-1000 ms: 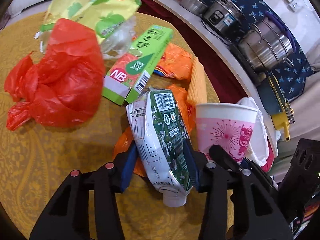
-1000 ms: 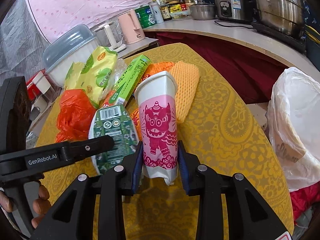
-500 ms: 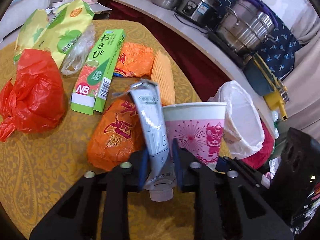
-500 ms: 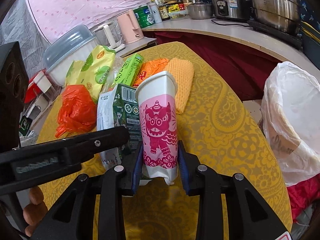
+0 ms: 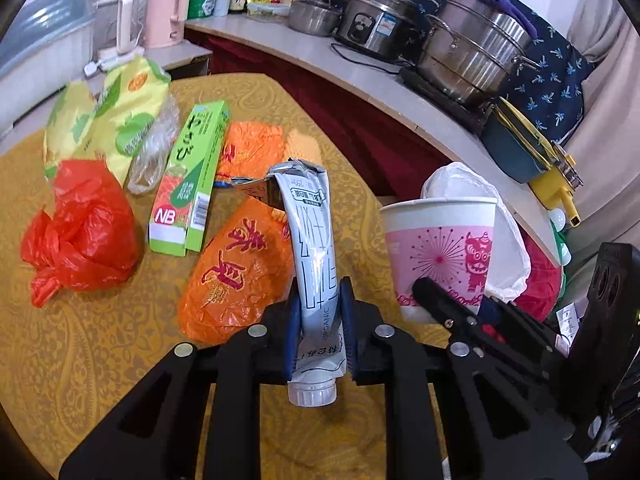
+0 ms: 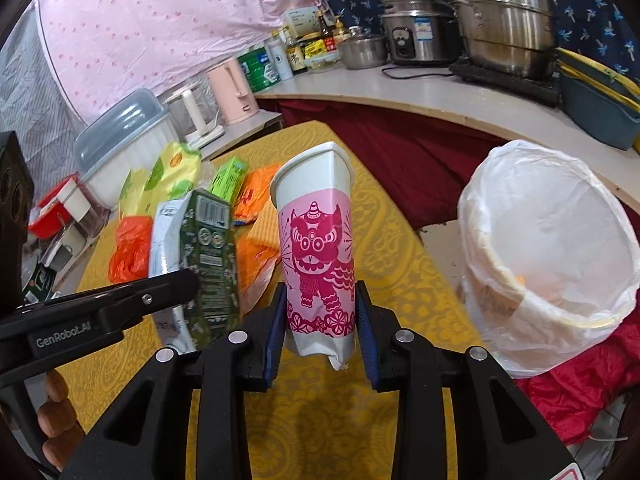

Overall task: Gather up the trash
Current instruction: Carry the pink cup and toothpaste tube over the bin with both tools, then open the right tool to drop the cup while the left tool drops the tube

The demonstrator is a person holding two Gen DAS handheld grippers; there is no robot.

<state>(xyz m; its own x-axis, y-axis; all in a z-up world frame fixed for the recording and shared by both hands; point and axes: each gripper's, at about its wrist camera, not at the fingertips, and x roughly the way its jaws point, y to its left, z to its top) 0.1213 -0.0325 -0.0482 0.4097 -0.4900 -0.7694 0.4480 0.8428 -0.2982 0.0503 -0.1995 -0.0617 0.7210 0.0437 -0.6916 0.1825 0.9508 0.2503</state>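
Lifted carton (image 5: pixel 316 264) now clears orange wrapper (image 5: pixel 240 268), beside cup (image 5: pixel 440 240).

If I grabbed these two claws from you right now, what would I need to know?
Left claw: jaws have just been closing, now shut on the flattened grey-and-green drink carton, lifted.
Right claw: shut on the squashed pink-and-white paper cup.
White-lined bin stands off the table's right edge.
Done: both pieces picked up.
Left: drop both in the bin, then fetch the red plastic bag, green box, orange wrappers and yellow-green packet.
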